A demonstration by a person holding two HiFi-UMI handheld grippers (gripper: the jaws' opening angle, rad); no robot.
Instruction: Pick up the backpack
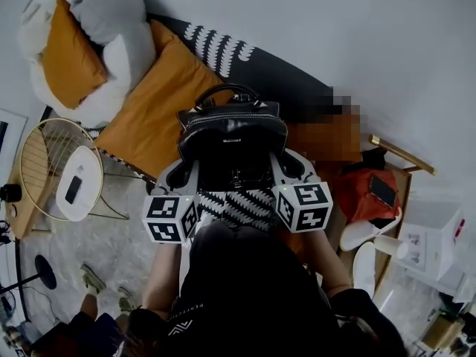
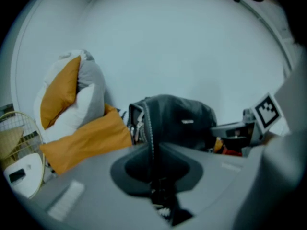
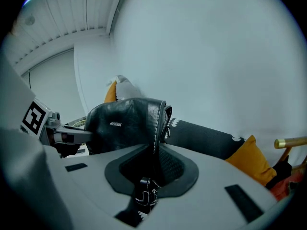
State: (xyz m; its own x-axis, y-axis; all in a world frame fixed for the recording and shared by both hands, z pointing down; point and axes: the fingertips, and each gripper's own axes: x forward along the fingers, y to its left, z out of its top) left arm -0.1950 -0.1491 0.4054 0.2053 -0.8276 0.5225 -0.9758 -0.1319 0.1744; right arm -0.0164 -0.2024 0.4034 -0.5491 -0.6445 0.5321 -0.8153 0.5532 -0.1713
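Observation:
A black leather backpack with a top handle hangs upright between my two grippers, above an orange cushion. My left gripper is shut on the backpack's left side edge, and my right gripper is shut on its right side edge. In the left gripper view the backpack fills the middle, and its zipped seam runs down into the left gripper. In the right gripper view the stitched edge of the backpack is pinched in the right gripper, with a small buckle hanging in the gap.
Grey and white pillows and a black-and-white patterned blanket lie behind the bag. A round wire side table stands at the left. At the right a phone lies on a red item, beside white shoes. The white wall is close behind.

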